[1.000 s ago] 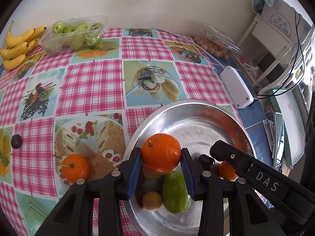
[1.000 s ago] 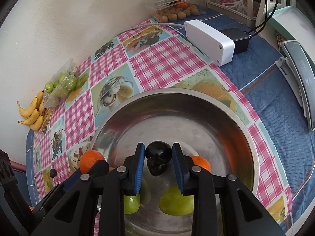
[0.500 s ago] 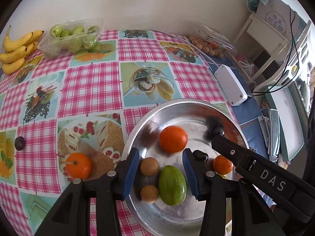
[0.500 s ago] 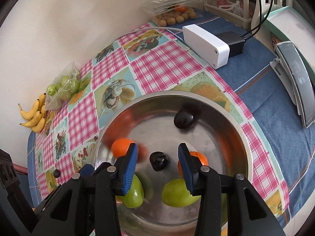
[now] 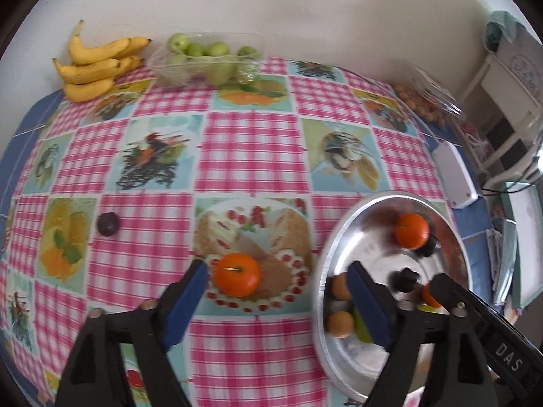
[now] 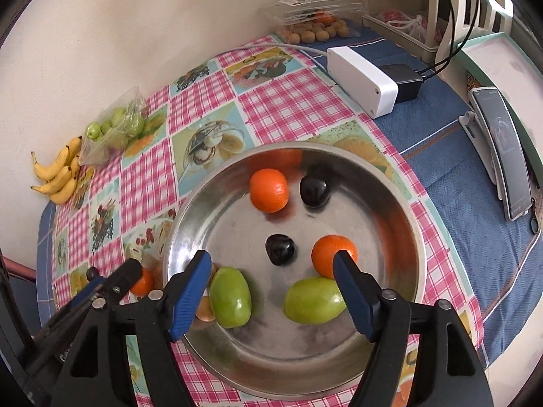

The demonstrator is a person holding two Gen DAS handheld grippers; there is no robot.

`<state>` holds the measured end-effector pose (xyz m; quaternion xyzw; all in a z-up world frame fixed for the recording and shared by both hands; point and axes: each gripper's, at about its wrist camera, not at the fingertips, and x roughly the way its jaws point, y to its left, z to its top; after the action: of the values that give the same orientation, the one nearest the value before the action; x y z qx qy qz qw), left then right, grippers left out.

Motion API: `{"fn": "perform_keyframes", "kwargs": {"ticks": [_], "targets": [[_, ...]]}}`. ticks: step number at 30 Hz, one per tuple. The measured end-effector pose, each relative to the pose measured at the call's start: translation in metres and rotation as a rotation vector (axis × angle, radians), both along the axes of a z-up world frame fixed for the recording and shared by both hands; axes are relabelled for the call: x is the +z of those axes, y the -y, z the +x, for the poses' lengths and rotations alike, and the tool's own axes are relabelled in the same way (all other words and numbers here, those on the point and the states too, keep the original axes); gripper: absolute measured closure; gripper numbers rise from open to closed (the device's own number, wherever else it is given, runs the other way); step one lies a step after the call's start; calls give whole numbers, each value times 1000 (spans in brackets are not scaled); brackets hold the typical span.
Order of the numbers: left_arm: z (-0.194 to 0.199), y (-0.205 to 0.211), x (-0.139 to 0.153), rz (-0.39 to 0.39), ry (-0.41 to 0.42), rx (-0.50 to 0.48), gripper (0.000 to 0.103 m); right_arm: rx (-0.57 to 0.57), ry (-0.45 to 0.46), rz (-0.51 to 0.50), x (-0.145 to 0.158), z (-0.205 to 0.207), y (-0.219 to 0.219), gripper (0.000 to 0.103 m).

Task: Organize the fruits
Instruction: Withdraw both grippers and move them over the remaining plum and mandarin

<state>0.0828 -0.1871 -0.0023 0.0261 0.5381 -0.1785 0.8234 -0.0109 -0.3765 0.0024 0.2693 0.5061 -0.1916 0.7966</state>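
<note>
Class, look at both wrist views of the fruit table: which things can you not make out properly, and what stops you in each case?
- Green fruit in the metal bowl, left wrist view: mostly hidden behind a blue finger pad.
- Small brown fruit, right wrist view: mostly covered by a pad and a green fruit.
- Box of small round fruit, left wrist view: blurred, kind unclear.
- Phone screen, right wrist view: too small to read.

The left wrist view looks down over the pink checked tablecloth [image 5: 251,156]; the right wrist view hangs close above the round steel bowl [image 6: 415,237], which both share
</note>
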Motion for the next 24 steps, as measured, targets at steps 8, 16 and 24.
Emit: {"fn": "perform_keyframes", "kwargs": {"ticks": [8, 16, 24], "targets": [[8, -22, 1, 82, 60, 51, 0, 37, -27, -33, -4, 8, -14, 6], [17, -38, 2, 97, 54, 73, 0, 49, -41, -48, -5, 19, -28, 6], [28, -62, 4, 94, 35, 91, 0, 99, -48, -62, -3, 36, -54, 6]]}}
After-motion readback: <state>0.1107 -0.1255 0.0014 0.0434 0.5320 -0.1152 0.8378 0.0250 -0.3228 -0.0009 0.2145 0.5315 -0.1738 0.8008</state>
